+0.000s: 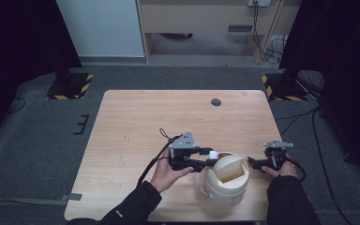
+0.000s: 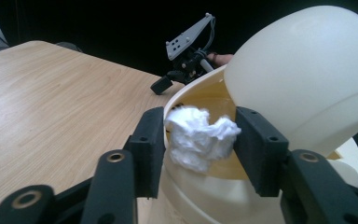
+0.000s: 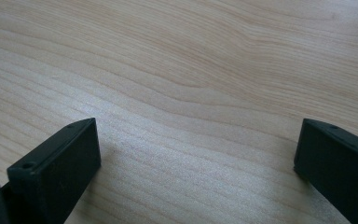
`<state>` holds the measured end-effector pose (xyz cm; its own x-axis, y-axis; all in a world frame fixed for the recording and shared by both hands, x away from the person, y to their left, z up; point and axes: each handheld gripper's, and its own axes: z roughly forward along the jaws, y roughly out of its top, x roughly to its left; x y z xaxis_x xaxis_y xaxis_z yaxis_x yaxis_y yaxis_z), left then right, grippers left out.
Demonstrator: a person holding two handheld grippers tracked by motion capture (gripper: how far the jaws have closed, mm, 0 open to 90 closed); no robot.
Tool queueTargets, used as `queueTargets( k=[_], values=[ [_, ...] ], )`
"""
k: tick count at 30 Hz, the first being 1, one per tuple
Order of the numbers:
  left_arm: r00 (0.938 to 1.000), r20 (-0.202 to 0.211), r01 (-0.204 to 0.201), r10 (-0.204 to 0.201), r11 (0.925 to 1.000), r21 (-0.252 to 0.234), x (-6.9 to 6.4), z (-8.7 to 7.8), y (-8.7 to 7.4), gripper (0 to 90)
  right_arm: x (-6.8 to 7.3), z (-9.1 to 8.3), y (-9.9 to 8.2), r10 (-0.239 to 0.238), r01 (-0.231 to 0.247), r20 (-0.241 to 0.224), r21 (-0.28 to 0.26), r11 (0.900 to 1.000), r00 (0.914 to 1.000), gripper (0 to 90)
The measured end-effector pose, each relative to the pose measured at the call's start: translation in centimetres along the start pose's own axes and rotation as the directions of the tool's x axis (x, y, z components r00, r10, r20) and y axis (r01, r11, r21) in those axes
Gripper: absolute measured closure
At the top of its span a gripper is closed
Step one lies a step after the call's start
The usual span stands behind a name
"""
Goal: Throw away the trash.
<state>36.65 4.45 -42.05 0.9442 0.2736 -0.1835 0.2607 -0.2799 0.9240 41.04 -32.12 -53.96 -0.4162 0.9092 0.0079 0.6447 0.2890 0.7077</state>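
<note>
A cream bin (image 1: 222, 190) with a tilted swing lid (image 1: 230, 168) stands near the table's front edge. My left gripper (image 1: 211, 157) reaches in from the left and is shut on a crumpled white paper wad (image 1: 214, 153) at the bin's rim. In the left gripper view the wad (image 2: 193, 140) sits between both jaws of the left gripper (image 2: 198, 136), just over the bin's opening (image 2: 209, 100), with the lid (image 2: 303, 70) tipped up to the right. My right gripper (image 1: 253, 163) rests beside the bin's right side. It is open (image 3: 196, 154) over bare wood with nothing between its jaws.
The wooden table (image 1: 136, 126) has a small dark round hole (image 1: 216, 102) near its far edge. Bare wood stretches left of and behind the bin. Stand bases with yellow-black stripes (image 1: 70, 86) and cables (image 1: 309, 117) lie on the floor around the table.
</note>
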Motion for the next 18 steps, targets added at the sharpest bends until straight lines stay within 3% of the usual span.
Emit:
queueTargets(
  k=[11, 18],
  values=[
    [0.9997, -0.023, -0.006, 0.006, 0.9998, -0.017, 0.2, -0.8, 0.2, 47.1, 0.0, 0.0, 0.0, -0.001, 0.001, 0.0, 0.0, 1.0, 1.0, 0.7],
    [0.9956, -0.093, 0.006, -0.008, 0.9997, -0.023, 1.1, -3.1, -0.2, 45.0, 0.0, 0.0, 0.0, 0.0, 0.0, 0.0, 0.0, 1.0, 1.0, 0.7]
  ],
)
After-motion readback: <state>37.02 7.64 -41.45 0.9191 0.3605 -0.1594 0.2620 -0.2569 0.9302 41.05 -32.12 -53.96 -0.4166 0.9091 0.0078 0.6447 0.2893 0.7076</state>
